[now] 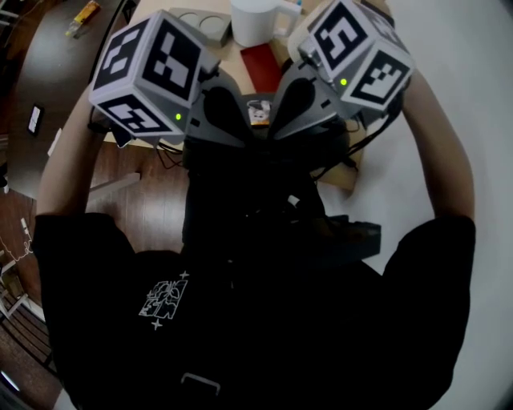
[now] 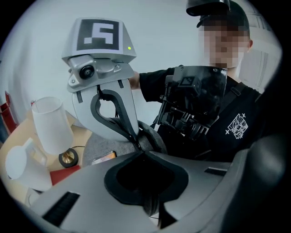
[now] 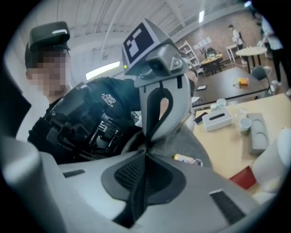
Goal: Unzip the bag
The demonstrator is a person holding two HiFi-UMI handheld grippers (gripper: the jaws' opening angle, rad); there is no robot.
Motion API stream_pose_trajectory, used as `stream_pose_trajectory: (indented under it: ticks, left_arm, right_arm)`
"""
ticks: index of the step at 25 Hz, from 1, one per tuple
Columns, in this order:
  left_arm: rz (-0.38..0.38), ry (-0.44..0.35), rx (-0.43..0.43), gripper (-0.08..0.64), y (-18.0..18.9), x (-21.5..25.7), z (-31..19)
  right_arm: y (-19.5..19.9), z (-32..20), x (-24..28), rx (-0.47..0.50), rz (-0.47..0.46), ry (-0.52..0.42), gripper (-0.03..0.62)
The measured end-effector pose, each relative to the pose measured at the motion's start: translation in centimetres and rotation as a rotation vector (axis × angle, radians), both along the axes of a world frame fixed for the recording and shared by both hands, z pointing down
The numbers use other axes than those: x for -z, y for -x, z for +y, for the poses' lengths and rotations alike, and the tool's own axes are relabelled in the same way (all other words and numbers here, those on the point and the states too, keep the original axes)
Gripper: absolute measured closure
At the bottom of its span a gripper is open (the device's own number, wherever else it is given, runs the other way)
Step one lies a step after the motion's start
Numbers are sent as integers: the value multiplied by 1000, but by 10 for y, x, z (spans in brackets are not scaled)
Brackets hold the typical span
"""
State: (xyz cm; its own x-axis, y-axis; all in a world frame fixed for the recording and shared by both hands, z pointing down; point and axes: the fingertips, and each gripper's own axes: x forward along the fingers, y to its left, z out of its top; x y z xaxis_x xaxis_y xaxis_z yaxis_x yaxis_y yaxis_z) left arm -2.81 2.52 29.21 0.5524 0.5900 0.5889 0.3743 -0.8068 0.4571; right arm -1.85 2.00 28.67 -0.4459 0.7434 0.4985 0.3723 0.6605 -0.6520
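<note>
Head view: left hand-held gripper (image 1: 240, 134) and right hand-held gripper (image 1: 277, 130), jaws pressed together, tilt downward tip-to-tip.

A pale wooden table (image 3: 227, 150) carries a white tissue box (image 3: 217, 120), a small cup (image 3: 245, 124), a grey tray (image 3: 260, 132) and a red book (image 3: 243, 177). Beyond it stands a long dark table (image 3: 227, 91), then a round white table (image 3: 252, 51) before what looks like a brick wall (image 3: 223, 27). A bright strip light (image 3: 102, 70) glows under a pale beamed ceiling (image 3: 136, 9). Seen from above, brown floorboards (image 1: 148, 208) lie to the left. A plain white wall (image 2: 41, 50) closes the other side.
</note>
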Motion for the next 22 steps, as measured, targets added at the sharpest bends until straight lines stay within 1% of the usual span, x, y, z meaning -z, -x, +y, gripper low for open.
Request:
stream_pose_trajectory:
  ticks: [2, 3, 5, 7, 8, 10, 11, 14, 16, 20, 22]
  left_arm:
    - [15, -19, 55, 552, 2, 1, -7]
    - [24, -30, 99, 552, 3, 1, -12]
    - [42, -36, 202, 552, 5, 2, -22]
    - [63, -17, 313, 552, 6, 3, -31]
    - [76, -2, 372, 552, 6, 3, -35]
    - [103, 46, 490, 554, 7, 3, -41]
    - [118, 78, 549, 554, 8, 3, -44]
    - [169, 168, 717, 554, 11, 1, -49]
    - [205, 210, 800, 554, 14, 0, -51]
    - [239, 248, 907, 555, 18, 1, -54]
    - [256, 278, 962, 555, 18, 2, -56]
  right_arm:
    - [-3, -8, 0, -77, -29, -39, 588]
    - [-4, -13, 0, -139, -50, -33, 588]
    - [-9, -26, 1, -296, -91, 17, 588]
    - [-14, -37, 2, -460, -124, 68, 588]
    - [-15, -42, 3, -535, -137, 79, 588]
    - [-18, -48, 3, -657, -158, 74, 588]
    - [-19, -50, 4, -701, -168, 57, 588]
    - [-20, -53, 4, -791, -192, -43, 588]
    - [-21, -54, 3, -841, -212, -87, 586]
    - [-21, -57, 3, -916, -226, -98, 580]
    - [-22, -57, 4, -944, -220, -86, 580]
